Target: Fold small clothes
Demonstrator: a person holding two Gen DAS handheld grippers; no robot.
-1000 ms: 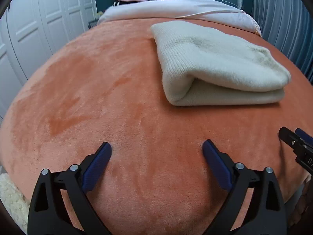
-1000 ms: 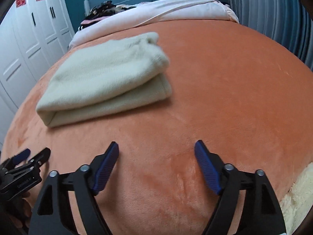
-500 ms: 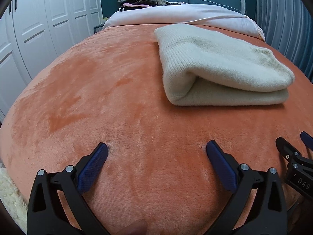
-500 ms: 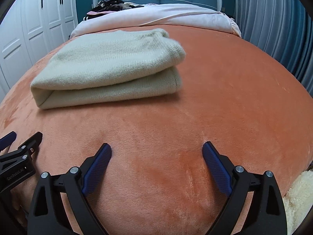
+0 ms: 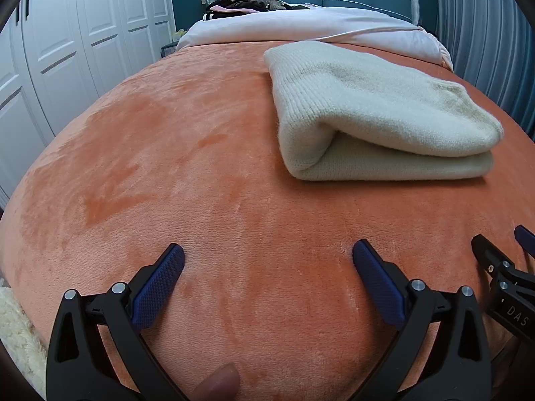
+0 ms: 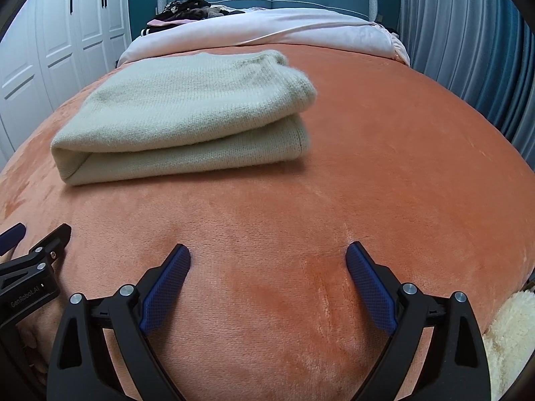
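One folded cream sweater [image 5: 374, 113] on a plush orange blanket [image 5: 187, 173].

The ribbed knit lies doubled, rounded fold facing left, well ahead of two claws. Left gripper [image 5: 267, 267] and right gripper [image 6: 267, 264] both gape wide, holding nothing, blue textured pads [image 6: 167, 287] over bare fleece near the bed's foot.

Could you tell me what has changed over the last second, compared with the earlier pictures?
Both views swung to face straighter up the bed, so the headboard sits more centred. The left hand-held gripper and right hand-held gripper stayed open and empty over the orange blanket; nothing was gripped or released. The folded cream sweater kept its shape and place.
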